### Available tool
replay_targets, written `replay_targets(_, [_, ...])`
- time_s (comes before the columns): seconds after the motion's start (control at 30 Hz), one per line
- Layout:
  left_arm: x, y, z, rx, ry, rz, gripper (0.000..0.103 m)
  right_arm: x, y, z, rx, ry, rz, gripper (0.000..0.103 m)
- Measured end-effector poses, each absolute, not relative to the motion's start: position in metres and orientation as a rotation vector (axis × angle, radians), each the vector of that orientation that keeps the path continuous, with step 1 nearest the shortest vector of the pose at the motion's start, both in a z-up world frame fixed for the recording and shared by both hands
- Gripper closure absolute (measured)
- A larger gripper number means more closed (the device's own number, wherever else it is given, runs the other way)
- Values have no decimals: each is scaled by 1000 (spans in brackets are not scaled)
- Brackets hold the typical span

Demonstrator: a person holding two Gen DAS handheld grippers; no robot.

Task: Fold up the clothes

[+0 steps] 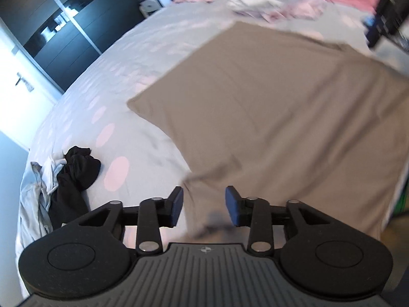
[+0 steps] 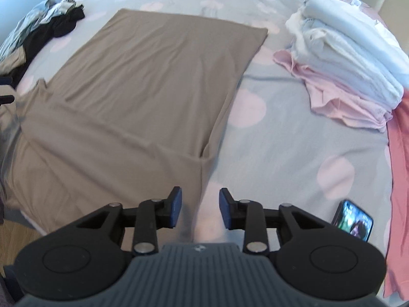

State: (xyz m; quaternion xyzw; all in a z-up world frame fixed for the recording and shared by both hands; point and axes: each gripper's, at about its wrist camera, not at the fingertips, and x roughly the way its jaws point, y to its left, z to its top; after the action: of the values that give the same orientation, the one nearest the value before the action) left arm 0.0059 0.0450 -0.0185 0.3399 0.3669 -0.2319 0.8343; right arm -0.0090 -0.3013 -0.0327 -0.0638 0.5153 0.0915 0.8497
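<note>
A spread garment (image 2: 143,87) lies flat on the bed (image 2: 281,153). In the right wrist view, a stack of folded clothes (image 2: 340,58) sits to its right, apart from it, and a crumpled heap (image 2: 48,23) lies at its far left corner. A phone (image 2: 354,221) (leaning, screen up) rests near the bed's front edge, before the stack.

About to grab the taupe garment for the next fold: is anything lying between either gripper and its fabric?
Nothing visible does. The left gripper and the right gripper are both open right over the near edges of the taupe garment. The phone and folded stack lie off to the right.
</note>
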Motion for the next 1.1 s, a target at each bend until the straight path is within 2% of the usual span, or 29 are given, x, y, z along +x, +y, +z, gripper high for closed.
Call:
replay_targets(0.23, [57,49,-38,700,841,-548,68,14,-299,-25,-132,1071,180,64])
replay_targets(0.47, [71,42,-68,745,886,-600,68,47,-317,-35,25,1103,115,65])
replay_targets(0.57, [74,44,-70,696,909,-621,79,60,-317,-44,50,1133,117,65])
replay_targets(0.63, [74,46,-69,667,919,-632,92,66,-314,-52,54,1166,123,66])
replay_targets(0.67, [74,46,-68,658,918,-635,94,67,-313,-55,47,1179,126,71])
replay_targets(0.7, [73,46,-66,650,914,-633,97,68,-312,-57,38,1193,128,88])
replay_targets(0.73, [74,46,-64,643,911,-628,98,68,-311,-60,29,1207,129,97])
replay_targets(1.1, [66,30,-2,677,800,-549,99,62,-323,-56,40,1181,91,98])
